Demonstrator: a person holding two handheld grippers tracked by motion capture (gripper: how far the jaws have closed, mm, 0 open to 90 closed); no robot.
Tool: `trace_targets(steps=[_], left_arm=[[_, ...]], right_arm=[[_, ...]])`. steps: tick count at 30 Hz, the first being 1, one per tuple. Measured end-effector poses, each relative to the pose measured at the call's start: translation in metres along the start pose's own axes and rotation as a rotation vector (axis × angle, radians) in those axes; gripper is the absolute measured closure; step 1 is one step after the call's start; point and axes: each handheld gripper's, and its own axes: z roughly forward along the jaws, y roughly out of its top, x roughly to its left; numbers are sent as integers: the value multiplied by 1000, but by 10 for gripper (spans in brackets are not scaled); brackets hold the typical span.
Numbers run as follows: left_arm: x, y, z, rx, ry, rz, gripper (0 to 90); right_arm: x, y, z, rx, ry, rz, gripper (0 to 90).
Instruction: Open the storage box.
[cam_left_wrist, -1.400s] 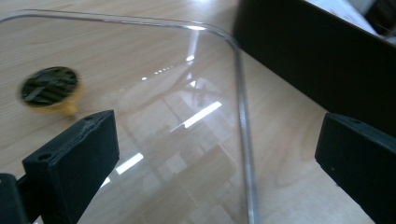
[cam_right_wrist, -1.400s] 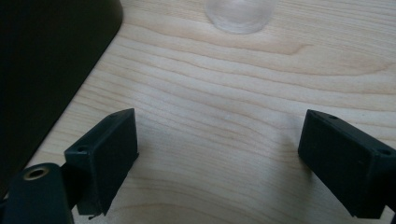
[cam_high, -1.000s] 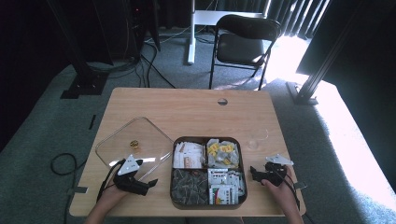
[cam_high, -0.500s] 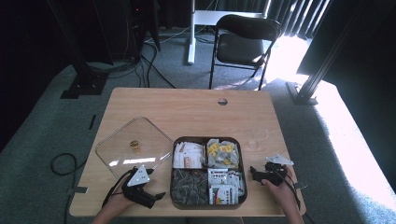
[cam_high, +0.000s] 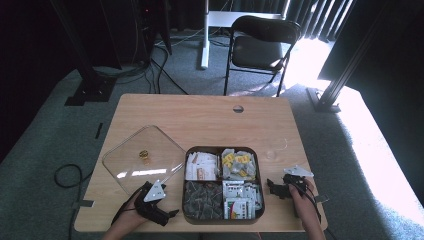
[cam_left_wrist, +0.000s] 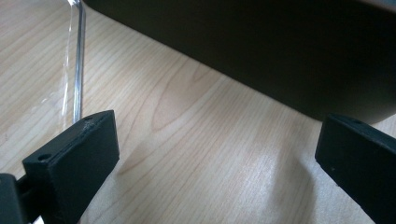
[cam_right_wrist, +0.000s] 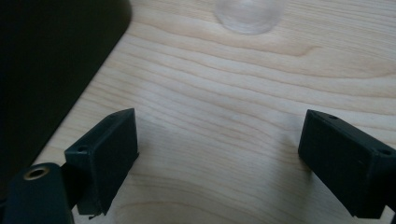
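A dark four-compartment tray (cam_high: 221, 218) sits at the table's front middle, with packets and small parts in it. My left gripper (cam_high: 169, 214) lies low on the wood just left of the tray, jaws wide open with nothing between them. From the left gripper (cam_left_wrist: 219, 140) view, the tray's dark wall (cam_left_wrist: 261, 51) stands close ahead, and the edge of the clear lid (cam_left_wrist: 77, 60) rises at left. My right gripper (cam_high: 270, 188) rests right of the tray, also open and empty. Past the right gripper (cam_right_wrist: 219, 130), bare wood runs on, with the tray wall (cam_right_wrist: 51, 60) at left.
A clear square lid (cam_high: 142, 161) with a small gold knob (cam_high: 144, 155) lies flat left of the tray. A small clear cup (cam_high: 272, 153) (cam_right_wrist: 245, 14) stands beyond my right gripper. The table's far half is bare wood with a cable hole (cam_high: 238, 108). A black chair (cam_high: 260, 47) stands behind.
My left gripper has slid a little right and toward the table's front edge, closer to the tray's front-left corner. The right gripper has stayed put.
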Motion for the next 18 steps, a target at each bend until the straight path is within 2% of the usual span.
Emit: trace_targets(steps=[4,6,9,18], left_arm=[[-3,1,1,18,-16,39,0],[-4,1,3,42,-21,45,0],[-2,1,3,46,-23,29,0],[-2,2,4,50,-18,22,0]], right_arm=[[0,0,0,-2,16,-9,113],[-1,0,0,-4,21,-6,113],[0,0,0,-1,15,-9,113],[1,0,-1,0,23,-25,114]])
